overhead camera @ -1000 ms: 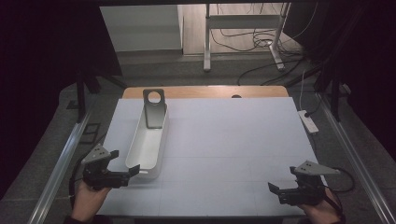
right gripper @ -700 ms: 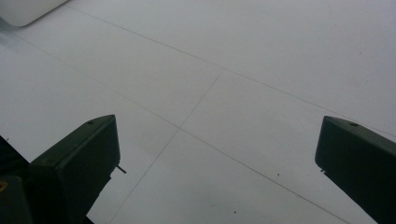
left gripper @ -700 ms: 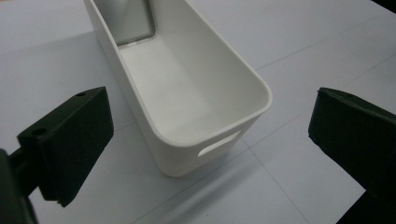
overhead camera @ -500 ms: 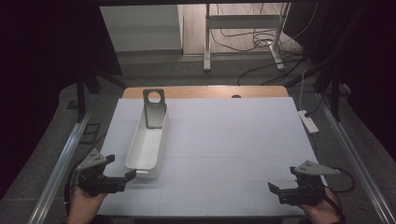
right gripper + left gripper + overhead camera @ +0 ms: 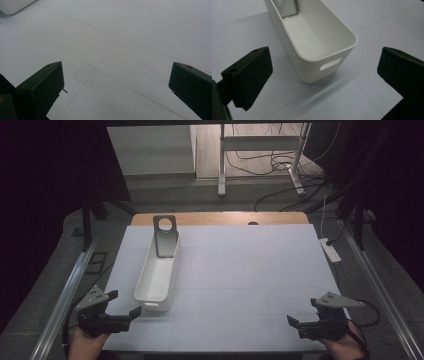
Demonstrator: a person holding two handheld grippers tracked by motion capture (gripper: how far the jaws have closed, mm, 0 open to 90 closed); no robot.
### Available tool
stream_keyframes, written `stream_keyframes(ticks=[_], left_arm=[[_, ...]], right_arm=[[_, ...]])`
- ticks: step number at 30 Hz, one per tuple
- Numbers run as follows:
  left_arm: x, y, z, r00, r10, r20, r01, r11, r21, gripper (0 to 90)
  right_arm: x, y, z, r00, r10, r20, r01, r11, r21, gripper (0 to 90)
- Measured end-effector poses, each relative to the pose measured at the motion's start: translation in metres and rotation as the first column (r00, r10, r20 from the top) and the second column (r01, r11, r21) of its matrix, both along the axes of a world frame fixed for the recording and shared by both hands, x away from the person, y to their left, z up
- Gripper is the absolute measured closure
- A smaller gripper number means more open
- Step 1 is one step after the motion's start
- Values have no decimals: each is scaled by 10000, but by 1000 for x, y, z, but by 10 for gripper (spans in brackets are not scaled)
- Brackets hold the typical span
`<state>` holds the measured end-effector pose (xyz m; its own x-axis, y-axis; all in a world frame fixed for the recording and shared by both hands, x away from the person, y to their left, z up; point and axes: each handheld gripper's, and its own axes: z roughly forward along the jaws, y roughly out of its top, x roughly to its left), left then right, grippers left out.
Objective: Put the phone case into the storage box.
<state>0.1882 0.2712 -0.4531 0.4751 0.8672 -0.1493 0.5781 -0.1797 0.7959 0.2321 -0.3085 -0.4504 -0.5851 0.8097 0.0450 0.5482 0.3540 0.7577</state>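
Note:
A long white bin point(image 5: 157, 272) lies lengthwise on the left part of the white table top point(image 5: 250, 270). A grey metal stand with a round hole point(image 5: 165, 236) leans at its far end. My left gripper point(image 5: 125, 303) is open at the near left, just short of the bin's near end and apart from it. In the left gripper view the bin point(image 5: 312, 37) sits ahead between the wide-spread jaws of the left gripper point(image 5: 324, 75), with the stand point(image 5: 289, 8) at the top. My right gripper point(image 5: 303, 312) is open at the near right over bare table point(image 5: 116, 85).
A white power strip point(image 5: 330, 249) lies off the table's right edge. Metal rails point(image 5: 65, 290) run along both sides. A wooden strip point(image 5: 220, 218) borders the far edge. Beyond it are a desk frame and cables on the floor. A corner of the bin point(image 5: 12, 6) shows in the right gripper view.
My left gripper has drawn back a little toward the near-left corner, away from the bin's near end. The right gripper and the bin have stayed put.

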Motion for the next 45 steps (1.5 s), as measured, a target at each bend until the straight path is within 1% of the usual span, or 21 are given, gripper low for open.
stream_keyframes(ticks=[14,19,24,25,34,39,45], left_arm=[[-11,9,-4,9996,279,-76,-279,9996,-13,7],[-14,11,-7,9993,366,-113,-364,9992,153,7],[-18,14,-8,9989,431,-166,-429,9990,132,6],[-19,15,-9,9987,478,-166,-474,9987,198,6],[-24,19,-12,9980,576,-252,-569,9981,250,6],[-28,21,-14,9972,697,-275,-688,9971,332,6],[-31,20,-19,9963,760,-405,-734,9953,635,6]], right_arm=[[0,0,0,10000,-4,7,4,10000,5,0],[0,0,0,10000,-13,11,13,10000,2,0],[0,0,0,10000,-6,18,6,10000,12,0],[0,0,0,10000,-10,17,10,10000,16,0],[0,0,0,10000,-33,2,33,10000,-2,0],[0,0,0,10000,-36,-28,36,10000,-16,0],[0,0,0,10000,-41,-19,41,10000,-29,0]])
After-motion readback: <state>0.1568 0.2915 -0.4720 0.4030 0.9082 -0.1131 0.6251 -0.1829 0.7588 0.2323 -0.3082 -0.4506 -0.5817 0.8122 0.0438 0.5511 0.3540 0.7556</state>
